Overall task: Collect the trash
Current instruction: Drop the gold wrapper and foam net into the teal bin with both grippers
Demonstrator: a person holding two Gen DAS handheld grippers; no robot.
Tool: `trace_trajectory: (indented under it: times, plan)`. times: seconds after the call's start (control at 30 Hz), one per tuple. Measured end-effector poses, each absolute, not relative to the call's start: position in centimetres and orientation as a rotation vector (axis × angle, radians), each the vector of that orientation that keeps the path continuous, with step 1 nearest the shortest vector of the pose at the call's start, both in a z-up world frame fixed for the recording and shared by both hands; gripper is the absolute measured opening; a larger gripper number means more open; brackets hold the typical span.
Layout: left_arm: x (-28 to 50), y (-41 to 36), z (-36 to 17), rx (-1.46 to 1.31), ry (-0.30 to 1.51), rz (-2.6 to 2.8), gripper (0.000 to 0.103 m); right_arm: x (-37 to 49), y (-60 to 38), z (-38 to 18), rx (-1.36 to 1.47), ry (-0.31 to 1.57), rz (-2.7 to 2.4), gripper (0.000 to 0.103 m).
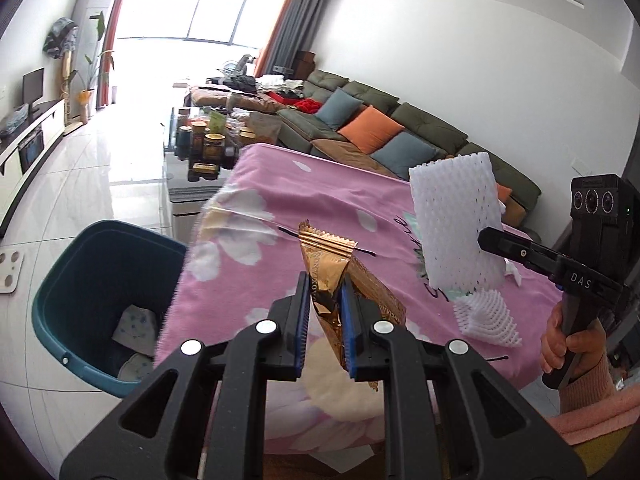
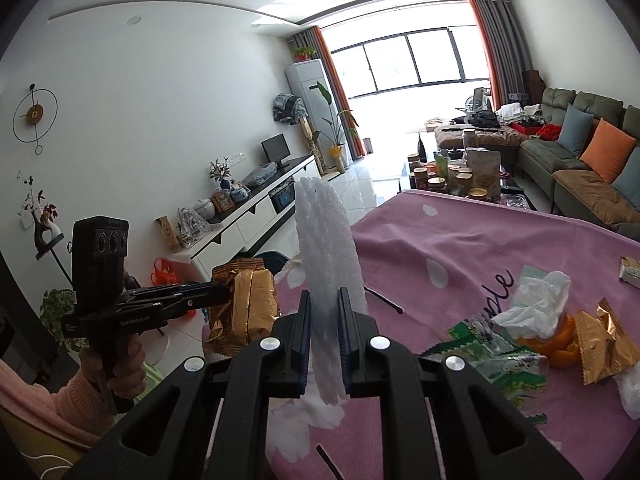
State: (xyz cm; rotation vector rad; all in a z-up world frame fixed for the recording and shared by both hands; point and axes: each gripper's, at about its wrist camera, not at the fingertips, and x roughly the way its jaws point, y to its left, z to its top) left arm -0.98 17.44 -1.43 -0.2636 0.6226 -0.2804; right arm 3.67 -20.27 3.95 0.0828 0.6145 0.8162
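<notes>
Your left gripper (image 1: 325,312) is clamped on 1 gold wrapper (image 1: 326,276), held up over the pink blanket (image 1: 288,196), w/ the teal bin (image 1: 60,280) just beside the blanket's edge (2 scraps or so already inside). Your right gripper (image 2: 324,340) pinches 1 white foam net (image 2: 328,248), standing upright. Still on the blanket: 1 more foam net (image 1: 490,320), 1 green wrapper (image 2: 496,344), 1 crumpled tissue (image 2: 532,304), 1 orange peel (image 2: 560,344), 1 more gold wrapper (image 2: 604,344).

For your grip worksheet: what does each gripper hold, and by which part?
Left gripper: gold wrapper, pinched mid-length. Right gripper: white foam net, pinched near its lower end.
</notes>
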Motion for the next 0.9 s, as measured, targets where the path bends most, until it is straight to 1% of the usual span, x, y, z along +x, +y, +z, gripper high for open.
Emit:
trace_trajectory:
  times: [0.47,0.67,0.9]
  plan:
    - [-1.6,28.9,-1.7,-0.332,0.6,0.029,0.015,7.3,-8.7,4.5,0.051,0.65,1.037,0.011]
    - [-1.6,32.1,-2.9,-0.349,0.618,0.1,0.015,8.3,-4.6,4.5,0.052,0.666,1.086,0.011]
    - [-1.1,33.8,-4.3,-0.357,0.647,0.15,0.015,9.4,-0.6,3.6,0.059,0.715,1.127,0.011]
